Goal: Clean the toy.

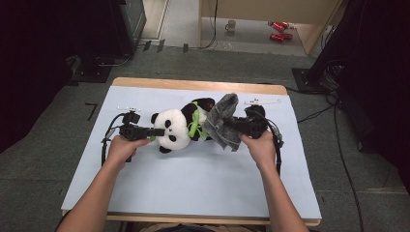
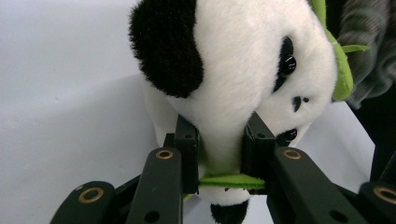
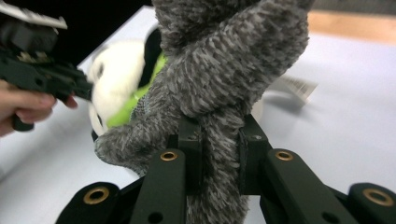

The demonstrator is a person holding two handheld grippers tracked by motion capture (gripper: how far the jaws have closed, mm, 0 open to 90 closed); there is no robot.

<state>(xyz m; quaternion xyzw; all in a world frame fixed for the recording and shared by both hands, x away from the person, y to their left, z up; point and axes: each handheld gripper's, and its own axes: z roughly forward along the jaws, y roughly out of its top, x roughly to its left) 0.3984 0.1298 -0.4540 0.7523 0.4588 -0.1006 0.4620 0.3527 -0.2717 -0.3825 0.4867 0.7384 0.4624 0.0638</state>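
So the person's got a gripper in each hand over a table (image 1: 193, 193) covered in a pale blue sheet. The panda (image 1: 181, 126) (a plush one, black and white with green leaf bits around its neck) lies on its side in the middle of the sheet, head toward the left side of the high view. The left gripper (image 1: 153, 131) comes in level from the left and has its jaws pinched on the panda's head end. In the left gripper view the panda (image 2: 233, 84) hangs right over the jaws, and both pads press into the white fur below the face, with a strip of green leaf (image 2: 232, 180) squeezed across between them. Black ear up top left, eyes and nose on the right side of that view.

The right gripper (image 1: 238, 126) is on the other side, just beside the panda's rear end, and it's clamped tight on a grey cloth (image 1: 221, 122) (fuzzy chenille-looking stuff). The cloth bunches up and stands above the jaws, its near edge touching the panda's back in the high view. In the right gripper view the cloth (image 3: 224, 84) rises thick from between the two pads, which bite into it, and behind it the panda (image 3: 119, 79) shows blurred, with the left gripper (image 3: 84, 88) and the person's fingers (image 3: 23, 105) at the far left
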